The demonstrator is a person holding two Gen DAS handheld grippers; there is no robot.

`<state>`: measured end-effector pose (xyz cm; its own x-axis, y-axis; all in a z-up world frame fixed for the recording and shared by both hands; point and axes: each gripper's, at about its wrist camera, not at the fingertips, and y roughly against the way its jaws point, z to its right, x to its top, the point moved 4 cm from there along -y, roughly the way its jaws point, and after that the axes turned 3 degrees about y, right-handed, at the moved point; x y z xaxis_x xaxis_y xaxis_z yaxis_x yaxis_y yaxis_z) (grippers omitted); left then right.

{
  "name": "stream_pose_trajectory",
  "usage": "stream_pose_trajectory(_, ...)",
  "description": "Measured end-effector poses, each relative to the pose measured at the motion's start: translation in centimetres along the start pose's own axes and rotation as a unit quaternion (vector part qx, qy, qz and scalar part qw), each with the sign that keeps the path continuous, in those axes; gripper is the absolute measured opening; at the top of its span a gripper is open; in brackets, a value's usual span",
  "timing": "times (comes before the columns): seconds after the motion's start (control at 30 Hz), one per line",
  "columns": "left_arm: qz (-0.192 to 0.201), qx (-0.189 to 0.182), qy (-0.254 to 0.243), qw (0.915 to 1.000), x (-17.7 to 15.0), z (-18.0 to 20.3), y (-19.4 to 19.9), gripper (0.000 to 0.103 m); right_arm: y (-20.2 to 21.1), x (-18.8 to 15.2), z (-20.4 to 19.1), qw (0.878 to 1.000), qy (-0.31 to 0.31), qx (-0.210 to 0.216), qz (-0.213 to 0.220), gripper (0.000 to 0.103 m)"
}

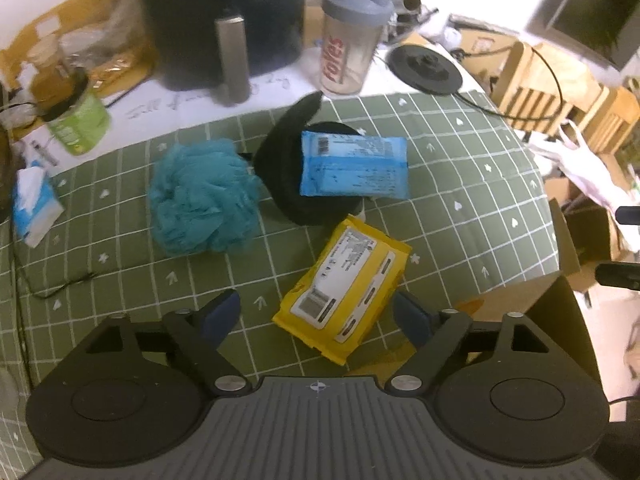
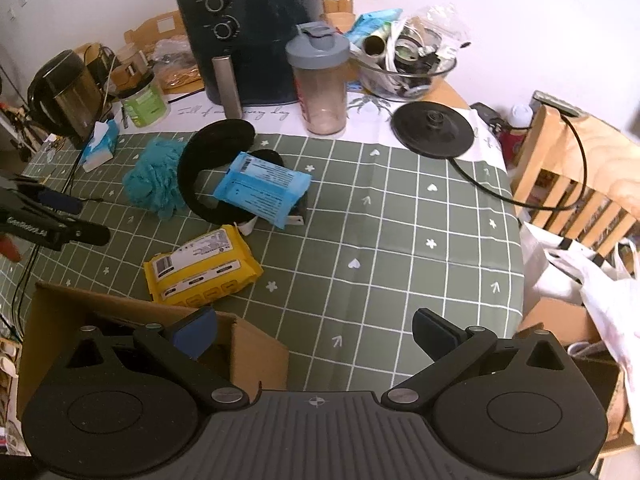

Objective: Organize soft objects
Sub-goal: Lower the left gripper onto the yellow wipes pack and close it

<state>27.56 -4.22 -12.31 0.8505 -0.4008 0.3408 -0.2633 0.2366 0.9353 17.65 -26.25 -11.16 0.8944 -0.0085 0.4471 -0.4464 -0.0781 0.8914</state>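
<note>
A yellow wipes pack (image 1: 344, 288) (image 2: 202, 266) lies on the green checked tablecloth (image 1: 460, 208) (image 2: 400, 240). My left gripper (image 1: 318, 316) is open, its fingers either side of the pack's near end, not touching it. Behind it a blue wipes pack (image 1: 354, 164) (image 2: 262, 188) rests on a black neck pillow (image 1: 282, 160) (image 2: 200, 168). A teal bath pouf (image 1: 204, 200) (image 2: 154, 178) lies left of the pillow. My right gripper (image 2: 316, 334) is open and empty above the cloth, beside an open cardboard box (image 2: 248, 344). The left gripper also shows in the right wrist view (image 2: 68, 216).
A black air fryer (image 1: 224, 12) (image 2: 248, 28), shaker bottle (image 1: 350, 36) (image 2: 320, 80), kettle base (image 1: 426, 66) (image 2: 432, 126) with its cable, green can (image 1: 78, 124), tissue pack (image 1: 34, 208) and glass bowl (image 2: 404, 72) crowd the back. Wooden chair (image 2: 580, 168) and white bag (image 2: 592, 280) stand right.
</note>
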Motion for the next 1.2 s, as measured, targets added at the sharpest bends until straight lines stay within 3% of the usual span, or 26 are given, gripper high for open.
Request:
stream_pose_trajectory(0.3,-0.063,-0.020,-0.048,0.9967,2.1,1.0,-5.2,0.093,0.2,-0.8,1.4,1.000,-0.018,-0.007,-0.002,0.103)
stream_pose_trajectory(0.57,-0.147,-0.040,-0.086,0.9845,2.7,1.5,-11.4,0.093,0.3,-1.6,2.6,0.999,-0.036,-0.013,-0.006,0.103)
stream_pose_trajectory(0.73,-0.175,-0.047,-0.126,0.9754,2.7,2.3,-14.2,0.093,0.3,-2.2,3.2,0.999,-0.049,-0.018,-0.011,0.103)
stream_pose_trajectory(1.0,-0.221,-0.045,-0.149,0.9627,2.0,3.0,-17.9,0.093,0.3,-3.0,4.3,0.997,-0.068,-0.026,-0.017,0.103)
stream_pose_trajectory(1.2,-0.234,-0.045,-0.164,0.9572,1.2,4.0,-19.4,0.094,0.4,-3.1,4.5,0.997,-0.073,-0.030,-0.016,0.103)
